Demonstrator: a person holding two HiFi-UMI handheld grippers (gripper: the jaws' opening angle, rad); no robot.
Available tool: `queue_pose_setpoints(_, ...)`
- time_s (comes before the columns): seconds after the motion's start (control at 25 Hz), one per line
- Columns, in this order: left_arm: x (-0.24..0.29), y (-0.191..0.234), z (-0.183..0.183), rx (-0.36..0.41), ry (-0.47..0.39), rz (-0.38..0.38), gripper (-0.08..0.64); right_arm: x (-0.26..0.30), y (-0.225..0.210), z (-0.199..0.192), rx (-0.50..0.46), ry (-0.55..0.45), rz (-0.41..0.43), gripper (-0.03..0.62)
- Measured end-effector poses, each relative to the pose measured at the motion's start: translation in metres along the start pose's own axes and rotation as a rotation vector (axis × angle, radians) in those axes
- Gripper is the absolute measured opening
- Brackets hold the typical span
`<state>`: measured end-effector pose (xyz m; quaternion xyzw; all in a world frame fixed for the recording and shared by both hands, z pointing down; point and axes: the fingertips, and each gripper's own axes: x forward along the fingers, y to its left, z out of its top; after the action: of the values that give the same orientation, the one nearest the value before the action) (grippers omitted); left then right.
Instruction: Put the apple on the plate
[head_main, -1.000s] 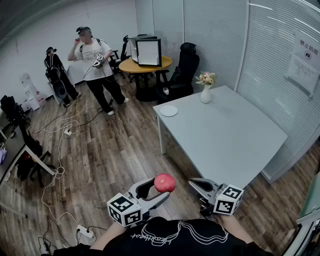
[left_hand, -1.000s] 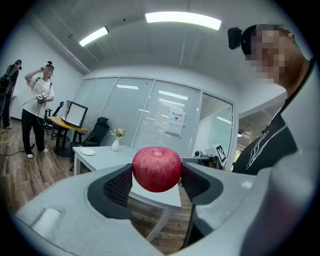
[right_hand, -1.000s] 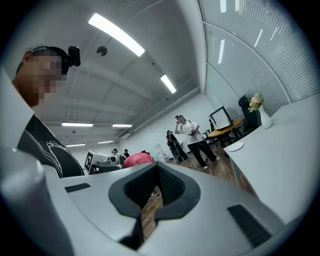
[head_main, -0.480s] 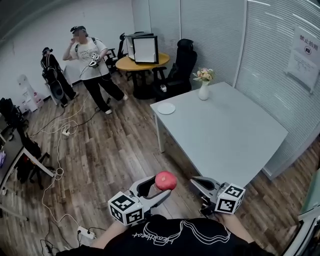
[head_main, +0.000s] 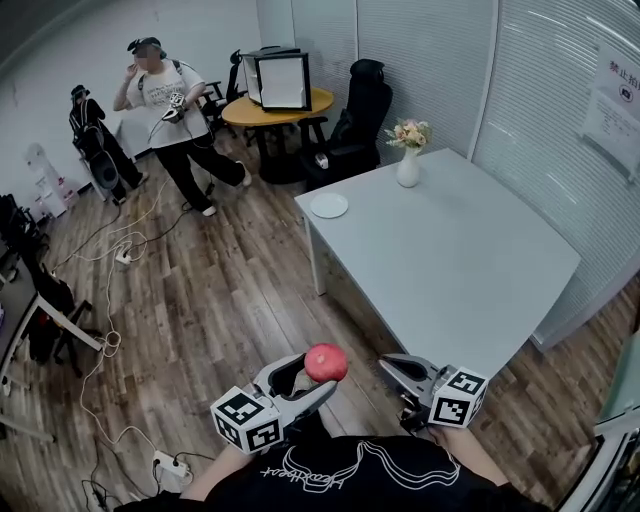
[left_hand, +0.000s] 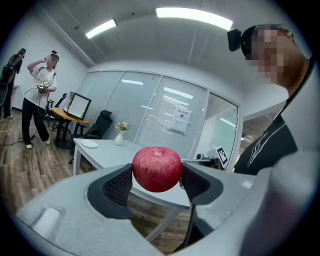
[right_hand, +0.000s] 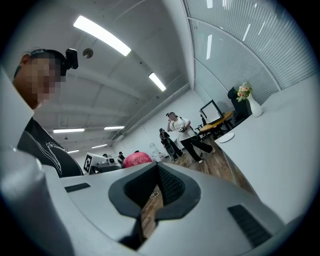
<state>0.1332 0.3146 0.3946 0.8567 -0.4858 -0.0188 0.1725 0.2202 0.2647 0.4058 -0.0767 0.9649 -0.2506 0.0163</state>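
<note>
There are two tools, one apple, one plate and one grey desk.

The left tool (head_main: 312, 378) holds the red apple (head_main: 326, 362) in the air, low in the head view at about 6 o'clock. The apple is over the wood floor (head_main: 210, 300), not over the desk (head_main: 450, 270). The right tool (head_main: 392, 366) is just beside it at 3 o'clock, near the desk's close edge.

The white plate (head_main: 329, 205) lies on the far left corner of the desk, at 12 o'clock from the apple and well apart from it. One white vase (head_main: 408, 170) with flowers stands on the desk at 2 o'clock from the plate.

Only the left gripper view shows the grip up close: the two dark pads (left_hand: 119, 186) press on the apple from both sides, and its stem end faces up. Only the right gripper view shows that the right tool's jaws are pressed together with nothing between them; the apple peeks over that tool at 10 o'clock. Both gripper views show long ceiling lights (left_hand: 194, 15), which the head view does not.

Far off at 11 o'clock, one person (head_main: 165, 100) in a white shirt stands near one round table (head_main: 275, 105).
</note>
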Motion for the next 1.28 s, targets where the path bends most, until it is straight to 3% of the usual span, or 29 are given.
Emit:
queue_pose_setpoints(0.36, 0.021, 0.084, 0.018, -0.042, 0.000, -0.020, 0.313, 0.070, -0.051, 0.009, 0.033, 0.032, -0.030, 0.009)
queue_pose_setpoints(0.72, 0.051, 0.214, 0.070, -0.061, 0.038, -0.033, 0.313, 0.185, -0.116, 0.045, 0.083, 0.050, -0.058, 0.009)
queue_pose_setpoints(1.28, 0.101, 0.387, 0.139, -0.016, 0.067, -0.096, 0.313, 0.327, -0.215, 0.108, 0.078, 0.014, -0.151, 0.009)
